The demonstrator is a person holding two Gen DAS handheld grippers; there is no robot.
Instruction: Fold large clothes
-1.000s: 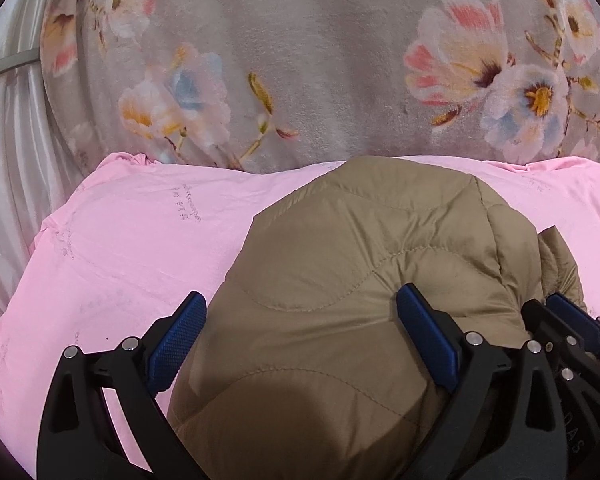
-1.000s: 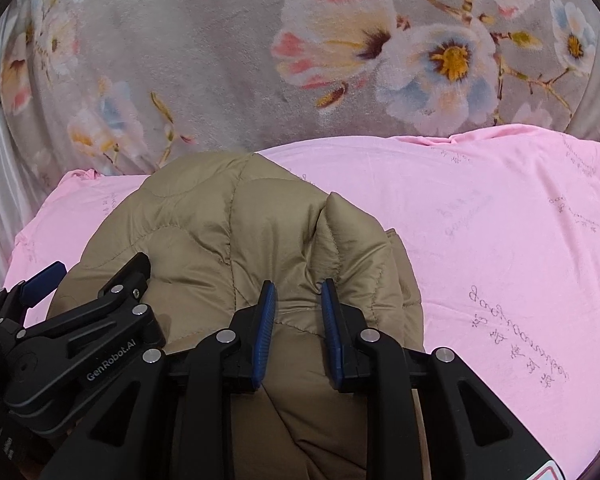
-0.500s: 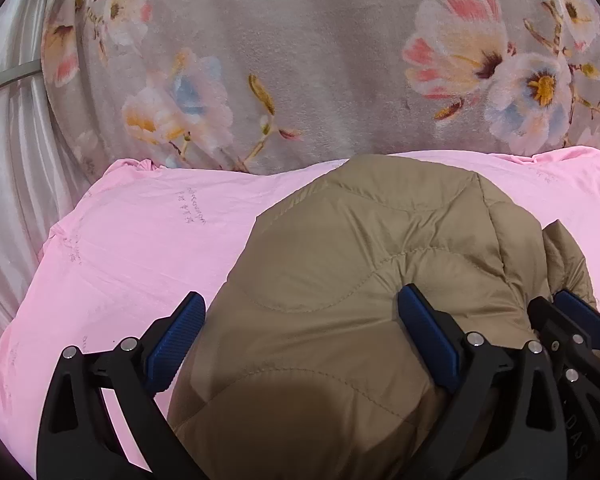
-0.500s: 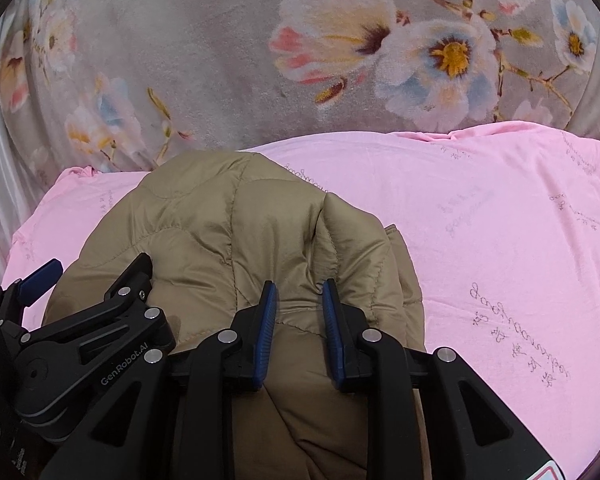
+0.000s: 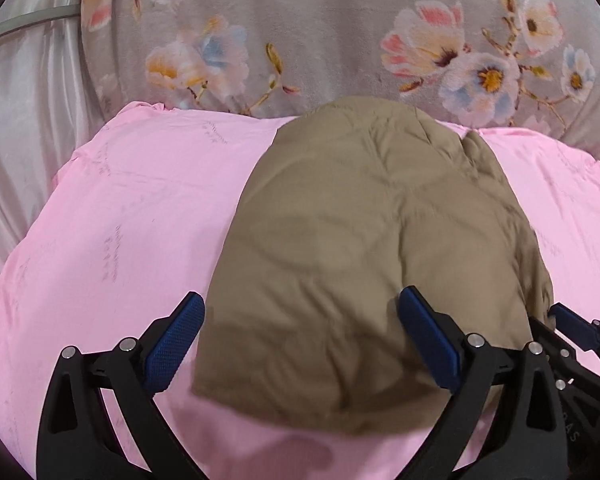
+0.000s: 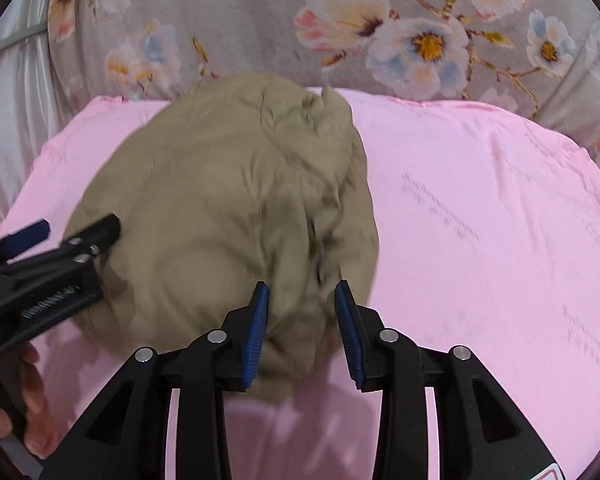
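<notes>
A tan quilted jacket [image 5: 360, 240] [image 6: 228, 208] lies folded into a rounded bundle on the pink sheet [image 5: 120, 220] [image 6: 480, 220]. My left gripper [image 5: 300, 296] [image 6: 76, 224] is open wide over the bundle's near left part, and its pads press nothing. My right gripper [image 6: 302, 285] [image 5: 572, 320] hovers at the bundle's near right edge. Its jaws are opening, and the jacket's edge lies loose in the gap between them. The underside of the fold is hidden.
A grey floral blanket [image 5: 320, 20] [image 6: 240, 20] covers the bed beyond the sheet. Pale shiny fabric [image 5: 16, 120] hangs at the left. A person's hand [image 6: 32, 400] grips the left tool's handle at the lower left of the right wrist view.
Both grippers have drawn back from the jacket, whose near edge now shows on the sheet. The right jaws, earlier pinched on a jacket fold, have spread and let it go.
</notes>
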